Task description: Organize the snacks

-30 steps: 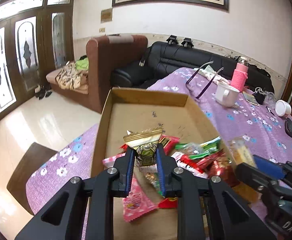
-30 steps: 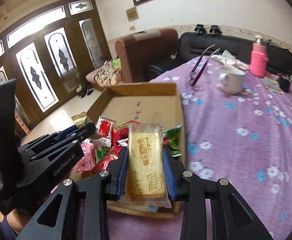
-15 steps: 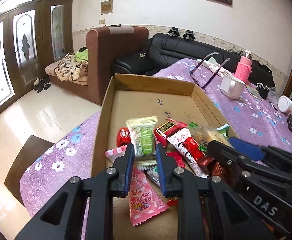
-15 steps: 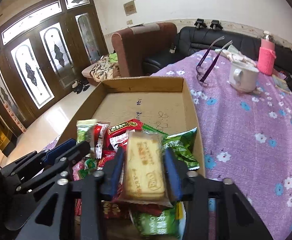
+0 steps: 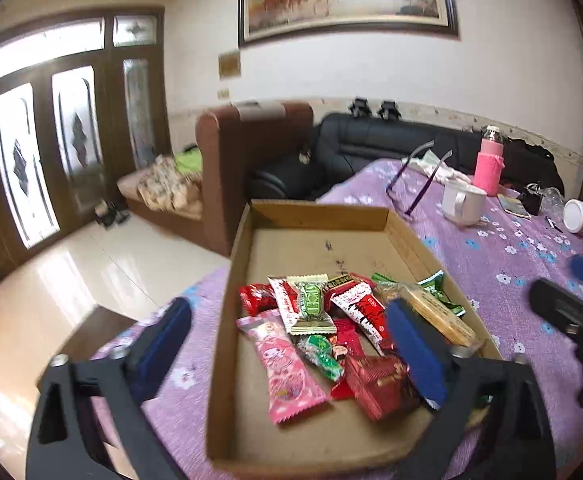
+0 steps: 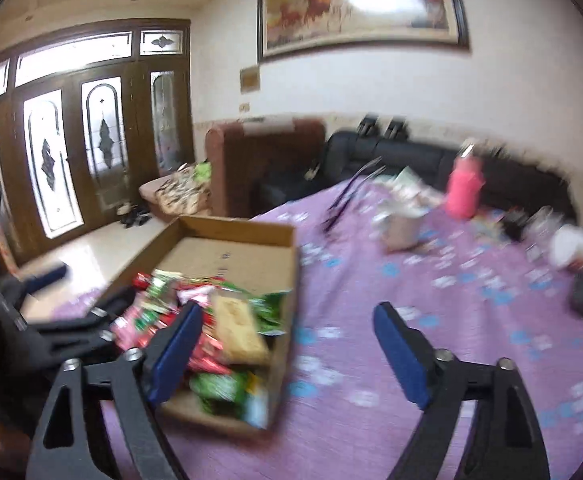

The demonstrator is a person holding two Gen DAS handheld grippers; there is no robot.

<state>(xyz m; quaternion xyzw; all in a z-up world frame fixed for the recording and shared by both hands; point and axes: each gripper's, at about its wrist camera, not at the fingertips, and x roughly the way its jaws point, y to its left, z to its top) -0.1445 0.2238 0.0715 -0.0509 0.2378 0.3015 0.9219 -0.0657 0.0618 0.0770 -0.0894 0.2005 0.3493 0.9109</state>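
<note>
Left wrist view, near to far: left gripper (image 5: 291, 344), jaws spread wide, empty, above cardboard box (image 5: 315, 216); snack pile (image 5: 331, 320) directly between and below the jaws; biscuit pack (image 5: 437, 312), long axis toward far-left corner. Right gripper (image 6: 287, 354) likewise released, offset right over purple tablecloth (image 6: 471, 300). Left nearer.

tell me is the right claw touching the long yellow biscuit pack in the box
Apart. The right wrist view shows the right claw wide open with nothing between its fingers; the biscuit pack lies in the cardboard box, just past the left finger.

Matt cardboard box (image 5: 315, 216), glossy wrappers (image 5: 287, 364)
</note>
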